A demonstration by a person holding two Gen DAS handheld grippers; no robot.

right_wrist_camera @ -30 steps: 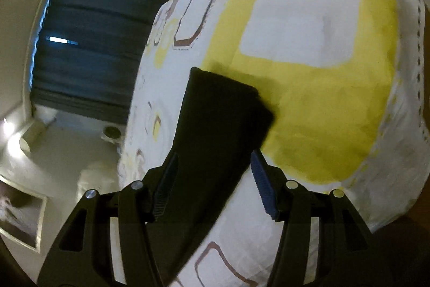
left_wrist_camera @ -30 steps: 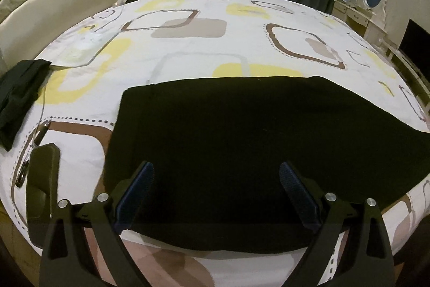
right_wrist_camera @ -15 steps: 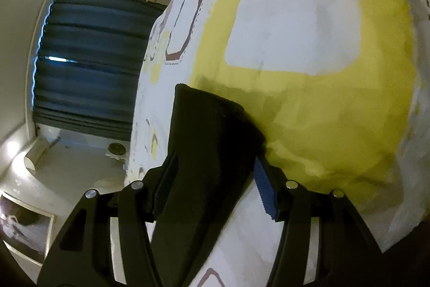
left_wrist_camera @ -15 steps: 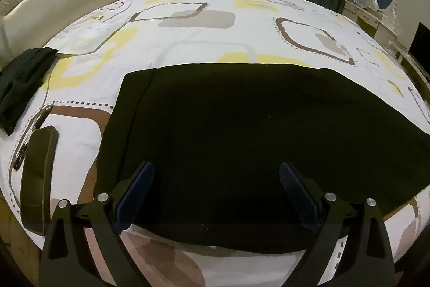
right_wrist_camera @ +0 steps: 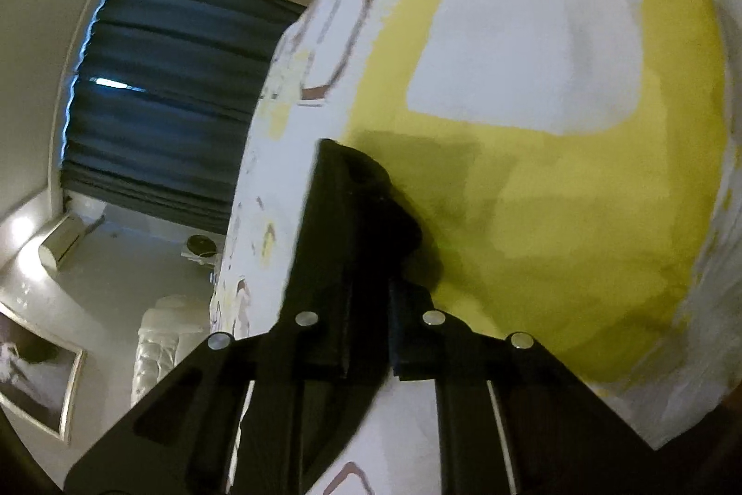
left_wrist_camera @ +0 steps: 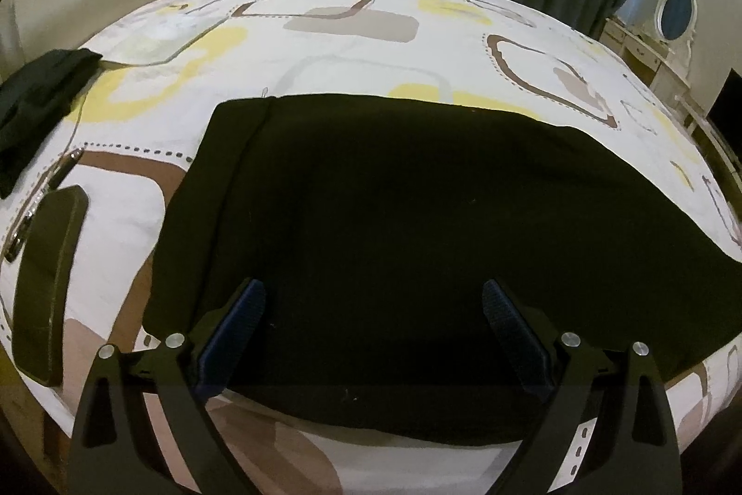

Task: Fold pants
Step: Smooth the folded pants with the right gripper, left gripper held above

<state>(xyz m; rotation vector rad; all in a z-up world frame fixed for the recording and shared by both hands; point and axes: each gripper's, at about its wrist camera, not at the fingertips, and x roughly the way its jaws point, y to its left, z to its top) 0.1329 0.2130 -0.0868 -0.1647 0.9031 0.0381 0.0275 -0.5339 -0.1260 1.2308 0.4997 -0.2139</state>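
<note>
On the patterned bedsheet [left_wrist_camera: 352,45] the black pants [left_wrist_camera: 417,207] are lying spread flat, waistband end toward a dark folded cloth [left_wrist_camera: 37,96] and a dark case [left_wrist_camera: 44,281] at the left. My left gripper [left_wrist_camera: 373,323] is hovering over the near edge of the pants, jaws standing wide apart, pads touching nothing. My right gripper [right_wrist_camera: 371,300] has just been closing; its jaws are now pinching a corner of the pants [right_wrist_camera: 352,216], which is lying over a yellow patch of the sheet [right_wrist_camera: 579,216].
</note>
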